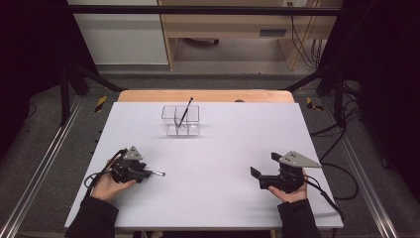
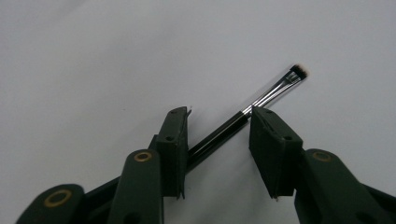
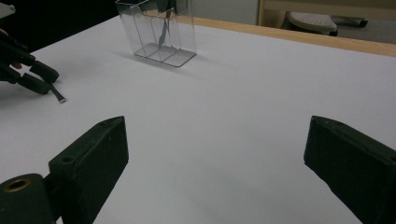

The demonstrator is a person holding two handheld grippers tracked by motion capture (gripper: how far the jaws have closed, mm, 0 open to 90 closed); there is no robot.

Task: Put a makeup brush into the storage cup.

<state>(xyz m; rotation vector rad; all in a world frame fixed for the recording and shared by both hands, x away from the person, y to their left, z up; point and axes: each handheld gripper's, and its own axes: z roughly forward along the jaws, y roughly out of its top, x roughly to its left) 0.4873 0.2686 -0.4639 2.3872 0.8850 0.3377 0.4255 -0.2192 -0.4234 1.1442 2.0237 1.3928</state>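
Observation:
A thin makeup brush (image 2: 275, 88) with a black handle, silver ferrule and short bristles lies flat on the white table (image 1: 213, 163). My left gripper (image 2: 219, 114) sits low over it at the table's left (image 1: 147, 173). The handle runs slantwise between the jaws, and a wide gap still separates the pads. The bristle end pokes out past the tips (image 1: 159, 173). At the right, my right gripper (image 1: 265, 164) rests on the table with its jaws wide apart (image 3: 215, 140) and nothing between them.
A clear divided container (image 1: 180, 120) stands at the back middle of the table, with another dark brush (image 1: 185, 111) leaning upright in it. The right gripper view shows the container (image 3: 159, 32) and the left gripper (image 3: 42, 77). A wooden strip (image 1: 205, 95) edges the far side.

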